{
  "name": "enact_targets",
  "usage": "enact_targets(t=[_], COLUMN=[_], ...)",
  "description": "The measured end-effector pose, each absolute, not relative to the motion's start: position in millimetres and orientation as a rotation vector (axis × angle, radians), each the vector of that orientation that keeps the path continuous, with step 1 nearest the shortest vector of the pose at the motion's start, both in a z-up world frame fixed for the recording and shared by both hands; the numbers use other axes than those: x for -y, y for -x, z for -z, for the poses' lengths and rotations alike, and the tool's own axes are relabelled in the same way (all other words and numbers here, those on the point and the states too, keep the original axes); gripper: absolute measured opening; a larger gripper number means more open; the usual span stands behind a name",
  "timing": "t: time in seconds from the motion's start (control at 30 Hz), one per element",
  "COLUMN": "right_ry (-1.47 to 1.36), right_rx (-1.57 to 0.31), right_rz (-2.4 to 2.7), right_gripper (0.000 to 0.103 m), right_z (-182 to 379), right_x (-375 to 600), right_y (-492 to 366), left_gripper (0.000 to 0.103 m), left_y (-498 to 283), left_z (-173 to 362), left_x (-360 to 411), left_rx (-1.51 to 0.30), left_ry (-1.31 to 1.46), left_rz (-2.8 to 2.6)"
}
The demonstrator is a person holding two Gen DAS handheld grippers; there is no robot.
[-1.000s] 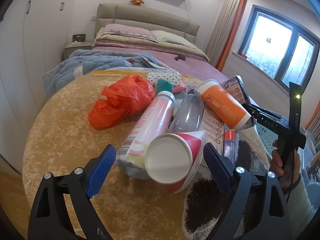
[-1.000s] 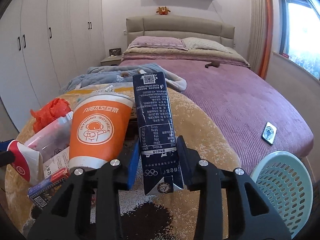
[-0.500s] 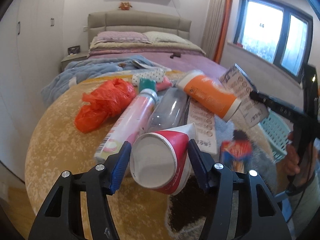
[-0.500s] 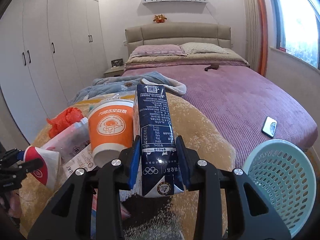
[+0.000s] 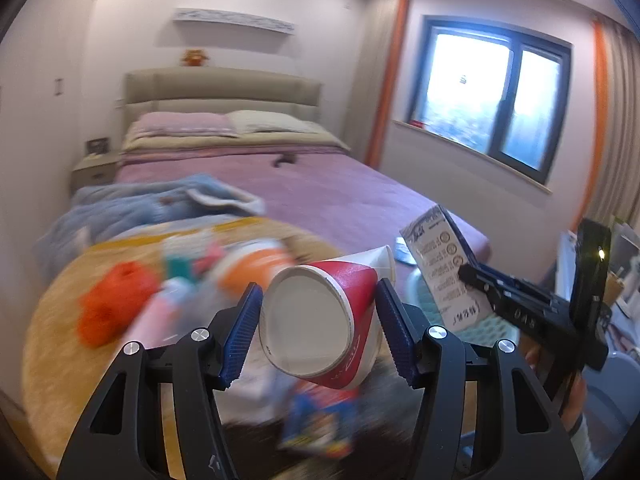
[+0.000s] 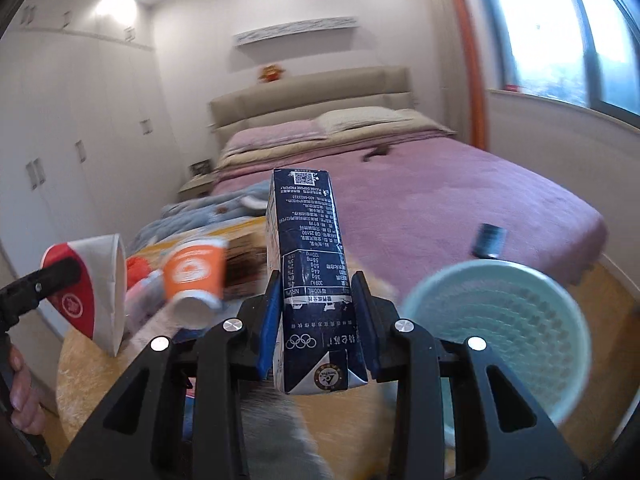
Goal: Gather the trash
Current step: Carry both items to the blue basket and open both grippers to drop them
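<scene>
Because the pile on the round table (image 5: 60,344) is smeared by motion blur in the left wrist view, little of it can be made out: an orange bag (image 5: 114,304) at the left, something pink beside it, an orange cup (image 5: 256,266) further in, and a blue packet (image 5: 320,424) near the bottom edge whose print cannot be read. Clear in front of the blur, the left gripper (image 5: 318,334) has its blue pads clamped on the sides of a red-and-white paper cup (image 5: 320,320), held up off the table. The cup lies on its side, its long axis running away from the camera and slightly right, base toward the lens and open mouth pointing toward the bed (image 5: 328,192).

To the right, the right gripper (image 6: 318,328) is clamped on a dark blue carton (image 6: 310,276), which it holds above the table edge. The carton's long axis runs along the fingers, away from the camera and upward, its folded end nearest the lens. The gripper's fingers cover the carton's lower flanks. At the far right stands a pale green basket (image 6: 496,276), its lower rim cut off by the gripper's frame.
</scene>
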State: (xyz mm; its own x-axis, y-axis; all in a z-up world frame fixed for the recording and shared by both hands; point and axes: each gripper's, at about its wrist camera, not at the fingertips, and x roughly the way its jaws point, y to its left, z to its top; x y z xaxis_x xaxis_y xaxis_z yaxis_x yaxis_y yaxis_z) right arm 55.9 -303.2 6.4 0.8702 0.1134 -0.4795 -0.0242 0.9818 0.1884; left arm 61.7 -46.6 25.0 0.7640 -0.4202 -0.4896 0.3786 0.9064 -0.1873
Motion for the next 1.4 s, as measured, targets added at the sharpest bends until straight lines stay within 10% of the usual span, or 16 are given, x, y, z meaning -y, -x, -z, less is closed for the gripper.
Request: enact_targets(t=[0.6,1.4], right_ry=[-0.385,-0.321], right_rx=[-0.806,-0.685], right_rz=[0.293,0.152], right_gripper=[0.032,0.047], right_z=[101,40], right_x=[449,378], right_y=[-65,-36], left_gripper=[0.057,0.085], left_y=[-156,-74], left_z=[92,29], left_x=[265,137], left_rx=[-0.857,-0.673], left_ry=[0.078,0.133], left_rz=[0.645,0.553])
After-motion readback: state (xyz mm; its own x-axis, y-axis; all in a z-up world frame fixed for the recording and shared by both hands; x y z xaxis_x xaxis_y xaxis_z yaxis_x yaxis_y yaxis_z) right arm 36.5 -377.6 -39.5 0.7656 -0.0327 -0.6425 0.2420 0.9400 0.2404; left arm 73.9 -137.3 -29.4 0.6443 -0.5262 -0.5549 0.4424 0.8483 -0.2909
